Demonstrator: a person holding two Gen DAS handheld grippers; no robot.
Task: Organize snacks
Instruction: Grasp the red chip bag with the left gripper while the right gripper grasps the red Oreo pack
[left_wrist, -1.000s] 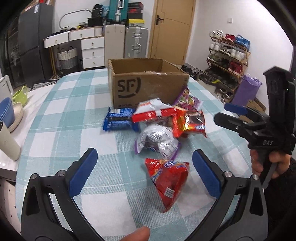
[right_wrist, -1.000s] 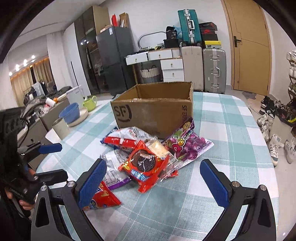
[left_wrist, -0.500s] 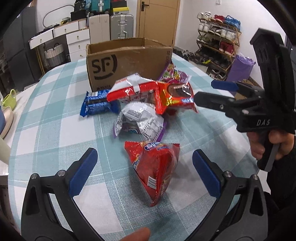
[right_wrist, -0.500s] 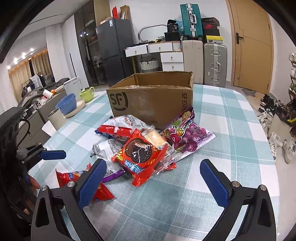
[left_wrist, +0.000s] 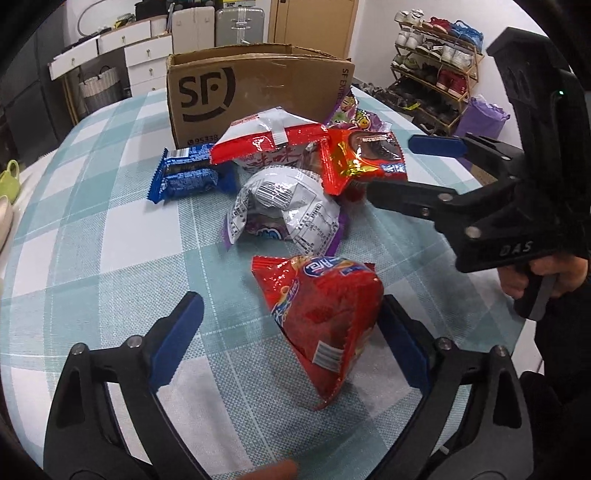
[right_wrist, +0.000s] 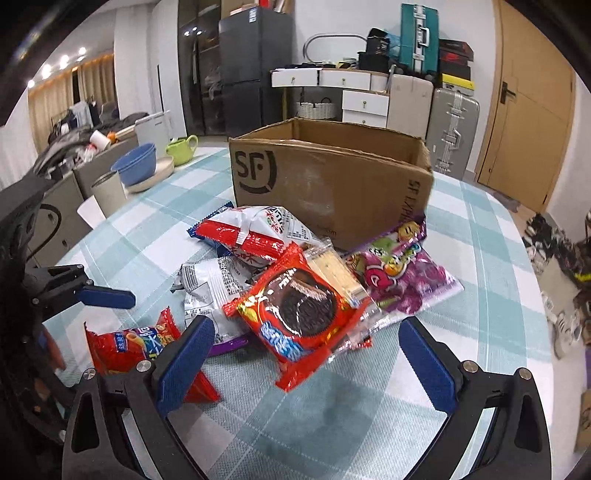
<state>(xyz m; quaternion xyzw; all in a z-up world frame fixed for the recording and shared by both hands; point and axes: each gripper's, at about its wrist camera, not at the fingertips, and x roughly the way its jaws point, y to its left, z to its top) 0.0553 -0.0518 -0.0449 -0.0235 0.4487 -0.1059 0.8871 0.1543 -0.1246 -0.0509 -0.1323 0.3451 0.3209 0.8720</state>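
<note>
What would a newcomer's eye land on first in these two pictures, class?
The heap of bright snack packets, topped by a red cookie packet, on the checked tablecloth. Behind it stands an open cardboard box. Nearer, a red chip bag lies between the open fingers of the left hand-held gripper.

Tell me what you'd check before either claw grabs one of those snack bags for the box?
1. Left gripper open: ok, jaws stand wide.
2. Red chip bag between its jaws: ok, near the right-hand pad.
3. Right gripper open: ok.
4. Red cookie pack free to lift: ok, it lies on top of the pile.
5. Cardboard box open on top: ok.
6. Room inside the box: cannot tell, the inside is hidden.
</note>
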